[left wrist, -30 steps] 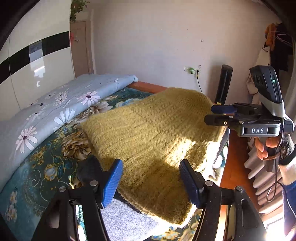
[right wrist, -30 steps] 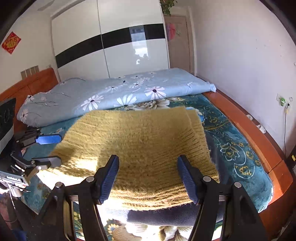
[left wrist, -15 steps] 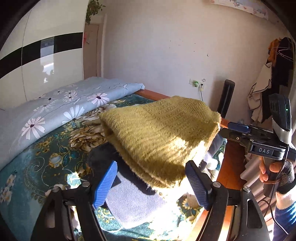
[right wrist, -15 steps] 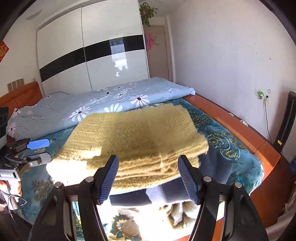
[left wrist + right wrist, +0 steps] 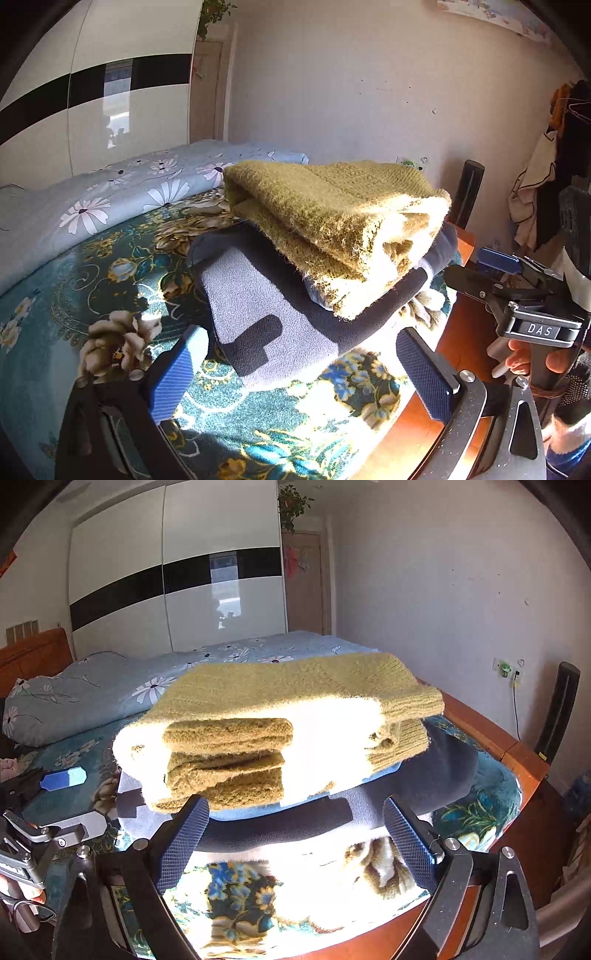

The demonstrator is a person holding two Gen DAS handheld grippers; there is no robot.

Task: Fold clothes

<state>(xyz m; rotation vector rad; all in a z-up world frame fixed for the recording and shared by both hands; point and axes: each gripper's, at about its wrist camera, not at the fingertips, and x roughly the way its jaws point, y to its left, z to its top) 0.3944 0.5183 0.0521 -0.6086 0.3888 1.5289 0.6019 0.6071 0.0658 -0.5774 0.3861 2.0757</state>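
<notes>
Two garments sit stacked ahead of my fingers: a mustard knit sweater (image 5: 332,225), folded into several layers, resting on a folded grey-and-navy fleece (image 5: 258,306), both on the floral bedspread (image 5: 110,280) near the bed's wooden edge (image 5: 476,723).

My left gripper (image 5: 299,373) is spread wide and empty, its pads either side of the fleece's near corner. My right gripper (image 5: 295,840) is likewise wide and empty, just short of the stack's front edge.

Judgement: the knit looks soft, light and floppy, with loose fuzzy edges; layers would likely slide apart if pinched singly. The fleece looks denser but equally limp. Best hold, I think, is at the folded edge, catching all layers together, one gripper at each end.
</notes>
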